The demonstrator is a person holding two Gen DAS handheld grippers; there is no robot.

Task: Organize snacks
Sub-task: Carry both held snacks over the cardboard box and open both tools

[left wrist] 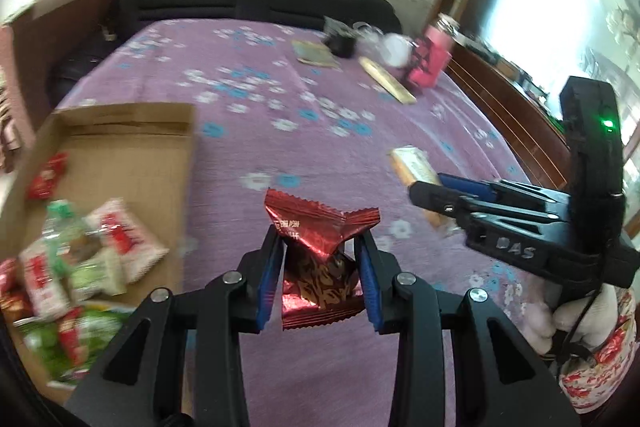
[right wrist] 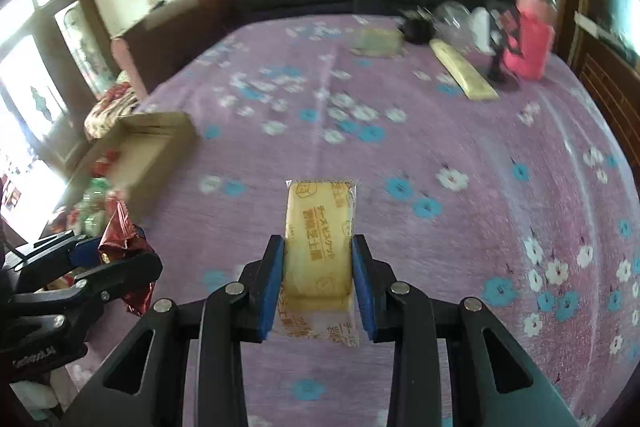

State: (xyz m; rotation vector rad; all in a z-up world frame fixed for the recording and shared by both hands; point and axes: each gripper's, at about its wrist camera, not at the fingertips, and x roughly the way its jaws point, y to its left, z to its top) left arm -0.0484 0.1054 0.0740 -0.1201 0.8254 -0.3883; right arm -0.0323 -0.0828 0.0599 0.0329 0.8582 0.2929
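Cardboard box (left wrist: 120,163) of snacks sits left on the purple floral desk (left wrist: 320,131); the left tool (left wrist: 320,279) grips a red foil packet (left wrist: 320,251), the right tool (right wrist: 318,283) a yellow biscuit pack (right wrist: 320,243). Each should clear the rim before release.

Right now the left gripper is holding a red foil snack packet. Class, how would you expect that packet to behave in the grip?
The red foil snack packet probably crumples easily: its wrapper is already creased and folded between the left gripper's fingers. It looks light, since its upper end stands unsupported above them. The glossy foil may be slippery, so a loose grip could let it slide.
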